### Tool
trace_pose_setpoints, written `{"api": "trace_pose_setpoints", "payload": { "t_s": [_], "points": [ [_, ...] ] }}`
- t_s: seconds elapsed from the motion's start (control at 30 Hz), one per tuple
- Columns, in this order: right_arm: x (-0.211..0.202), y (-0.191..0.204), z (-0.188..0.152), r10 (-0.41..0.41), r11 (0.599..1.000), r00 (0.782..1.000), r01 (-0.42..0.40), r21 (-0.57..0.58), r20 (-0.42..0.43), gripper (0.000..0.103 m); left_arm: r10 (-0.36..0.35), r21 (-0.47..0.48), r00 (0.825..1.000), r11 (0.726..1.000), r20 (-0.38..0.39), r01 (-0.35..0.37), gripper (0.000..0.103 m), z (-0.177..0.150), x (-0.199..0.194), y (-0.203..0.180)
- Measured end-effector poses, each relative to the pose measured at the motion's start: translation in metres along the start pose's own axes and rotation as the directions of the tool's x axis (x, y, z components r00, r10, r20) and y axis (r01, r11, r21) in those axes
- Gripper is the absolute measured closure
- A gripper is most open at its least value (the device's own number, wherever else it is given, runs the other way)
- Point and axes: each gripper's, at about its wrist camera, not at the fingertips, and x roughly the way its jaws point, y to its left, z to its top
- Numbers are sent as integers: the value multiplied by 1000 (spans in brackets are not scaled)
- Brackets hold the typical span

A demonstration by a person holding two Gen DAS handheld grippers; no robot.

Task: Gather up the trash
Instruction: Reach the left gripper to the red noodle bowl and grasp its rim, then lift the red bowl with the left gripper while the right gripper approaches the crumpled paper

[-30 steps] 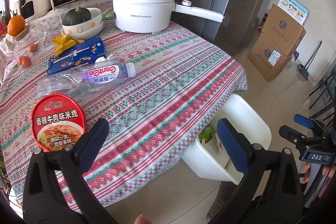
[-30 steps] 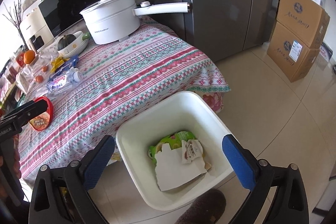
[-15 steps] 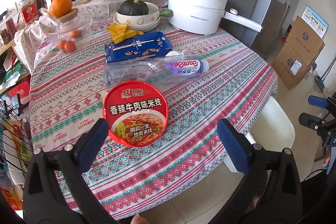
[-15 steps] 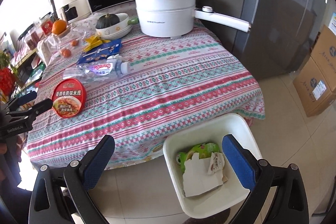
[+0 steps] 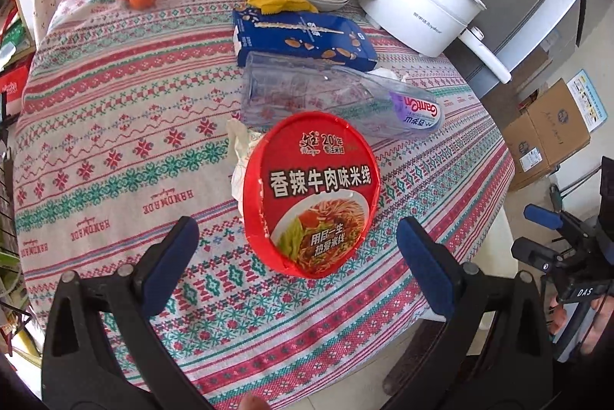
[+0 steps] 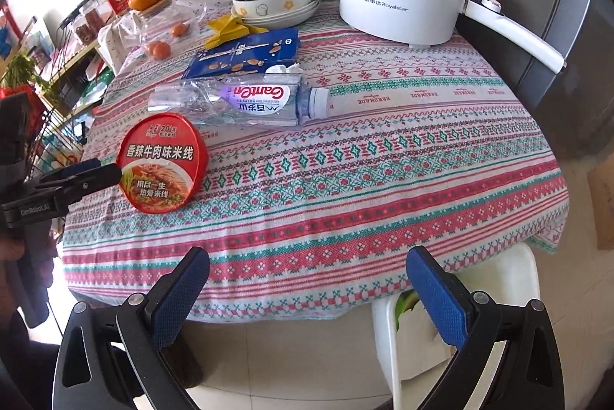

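**Left gripper closing in on the noodle cup**

The red noodle cup (image 5: 312,195) is sitting on the patterned tablecloth (image 5: 115,149) near the table's front edge, now filling far more of the left wrist view than half a second ago. The left gripper (image 5: 297,256) is hovering just before it with its jaws spread wide, holding nothing; earlier it was farther back. A crumpled white wrapper (image 5: 240,149) is lying against the cup's left side, and the clear plastic bottle (image 5: 337,99) is lying on its side just behind, with the blue snack box (image 5: 303,41) beyond that.

The right gripper (image 6: 307,295) is also gaping empty, having swung from above the white bin (image 6: 460,318) to face the table's edge. The bin is standing on the floor, partly under the cloth's overhang. Bare cloth is stretching right of the cup.
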Motion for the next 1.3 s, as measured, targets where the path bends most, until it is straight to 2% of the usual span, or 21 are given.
{"api": "trace_pose_setpoints", "payload": {
  "t_s": [0.1,0.2,0.27,0.3,0.37,0.47,0.7,0.77,0.9,1.07,1.3],
  "points": [
    [6,1,5,-4,1000,1000,4,2,-10,0,-88,-115,995,990,-35,84,1,0,13,15],
    [9,3,6,-22,1000,1000,22,-10,-12,0,-144,-192,988,973,-57,130,14,-4,21,25],
    [11,1,6,-17,1000,1000,17,-1,-19,0,-168,-213,984,965,-56,152,39,-7,20,26],
    [11,-1,6,-16,1000,1000,16,7,-24,0,-175,-220,983,962,-53,160,45,-9,18,25],
    [12,-4,6,-15,1000,999,15,19,-30,0,-192,-223,981,958,-36,179,71,-11,12,24],
    [12,-9,4,-23,999,999,24,30,-39,0,-230,-225,973,948,-2,224,83,-12,-1,25],
    [8,-19,7,-26,997,999,28,77,-22,0,-294,-176,949,934,112,310,88,-4,-49,12],
    [7,-17,10,-27,996,1000,28,80,-9,0,-289,-154,944,937,157,313,89,0,-67,9],
    [9,-4,16,9,996,1000,-9,90,0,0,-222,-104,944,962,245,254,90,1,-100,8],
    [21,36,23,51,997,999,-51,54,2,0,-124,-77,940,985,318,156,90,-5,-126,20],
    [56,96,37,129,990,992,-128,53,-6,0,-16,-87,957,995,291,43,90,-25,-124,53]
  ]
}}
